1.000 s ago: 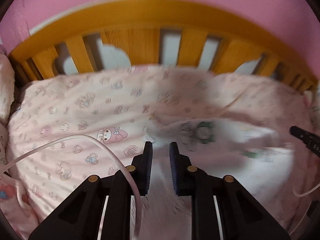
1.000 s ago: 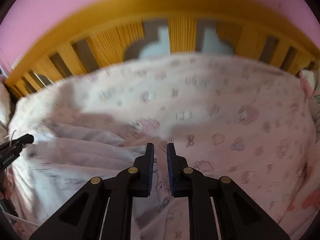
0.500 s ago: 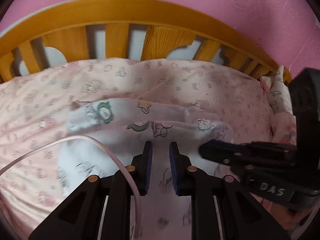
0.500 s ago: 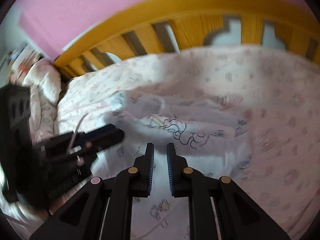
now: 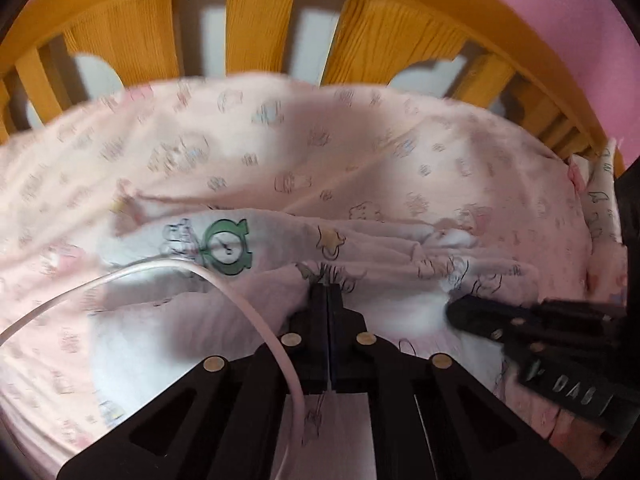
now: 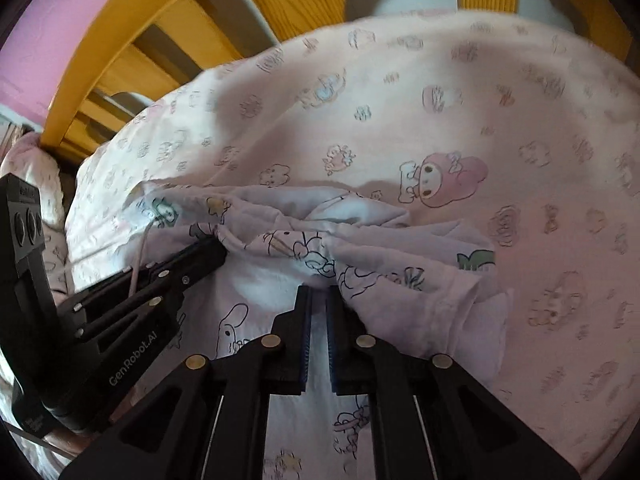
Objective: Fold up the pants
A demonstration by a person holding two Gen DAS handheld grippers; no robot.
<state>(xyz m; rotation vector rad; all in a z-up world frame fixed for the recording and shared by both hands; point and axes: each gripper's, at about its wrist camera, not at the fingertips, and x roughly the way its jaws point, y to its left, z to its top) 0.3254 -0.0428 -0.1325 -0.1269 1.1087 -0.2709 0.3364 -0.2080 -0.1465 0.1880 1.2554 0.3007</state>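
Pants (image 5: pixel 280 292), pale with cartoon prints, lie in a rumpled heap on the bed, on the pink patterned sheet (image 5: pixel 360 152), roughly in the middle with the wooden headboard (image 5: pixel 260 36) beyond them. From where I stand the folding looks barely begun: the cloth is bunched and creased along its far edge, no clean fold line shows, and I cannot make out the legs or the waistband as separate parts.

The left tool (image 5: pixel 327 292) has its jaws pressed together on a gathered ridge of the fabric, which puckers right at its tips. The right tool (image 6: pixel 318 294) sits just beside it; a narrow slit shows between its pads, cloth runs into that slit, and the pads seem to be nipping the fabric, so I take it as pinching the pants too. Both hold the near side of the heap, close to each other.

What is left, by my reading, is nearly everything: spreading the garment flat, laying one leg over the other, then doubling it over.

A white cable (image 5: pixel 248 304) loops from the left tool across the pants and could snag or get folded in. The sheet itself is wrinkled and soft, which may drag along with the cloth. A pillow (image 6: pixel 36 176) rests at the bed's edge, well apart.
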